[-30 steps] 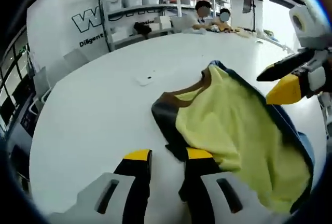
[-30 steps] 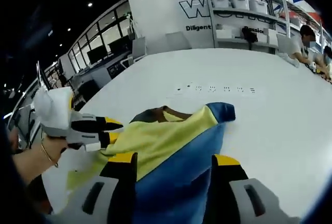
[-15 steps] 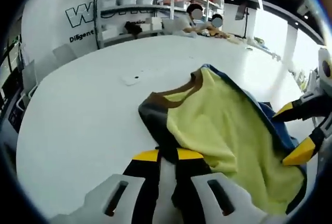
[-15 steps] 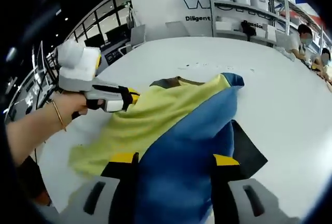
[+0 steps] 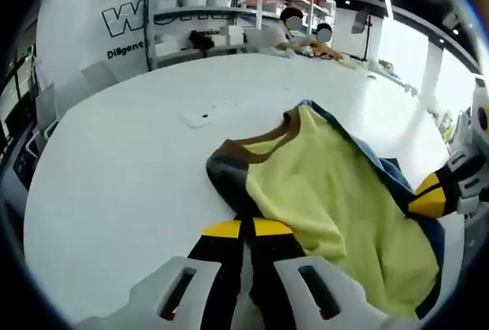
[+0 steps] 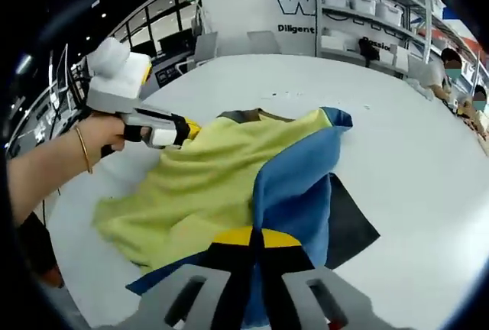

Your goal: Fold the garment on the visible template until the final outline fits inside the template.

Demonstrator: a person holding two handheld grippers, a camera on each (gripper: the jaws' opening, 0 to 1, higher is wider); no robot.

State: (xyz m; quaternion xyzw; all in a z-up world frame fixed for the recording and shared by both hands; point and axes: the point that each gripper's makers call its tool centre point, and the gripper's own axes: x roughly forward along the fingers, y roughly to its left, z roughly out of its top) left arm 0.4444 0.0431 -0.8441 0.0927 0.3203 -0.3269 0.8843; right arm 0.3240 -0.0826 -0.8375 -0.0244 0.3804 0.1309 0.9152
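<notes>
The garment (image 5: 321,185) lies bunched on the white table (image 5: 114,169). It is yellow with a brown collar (image 5: 263,140), a dark sleeve (image 5: 225,173) and a blue side (image 6: 294,185). My left gripper (image 5: 246,228) is shut on the dark sleeve edge at the bottom of the left gripper view. In the right gripper view it is the left gripper (image 6: 191,127), held by a hand at the garment's far corner. My right gripper (image 6: 256,237) is shut on the blue fabric, and it reaches into the left gripper view as the right gripper (image 5: 426,198). A black flap (image 6: 348,219) lies flat beside the blue.
Small marks (image 5: 202,118) dot the table beyond the garment. Shelves with white bins (image 5: 199,9) and a lettered wall stand behind. People sit at the table's far end (image 5: 302,28). The table's edge (image 6: 76,261) runs close on the left of the right gripper view.
Both grippers have closed: the left one's narrow gap shut on the dark sleeve, and the right one's wide-open jaws shut on the blue fabric. The black flap has come into sight.
</notes>
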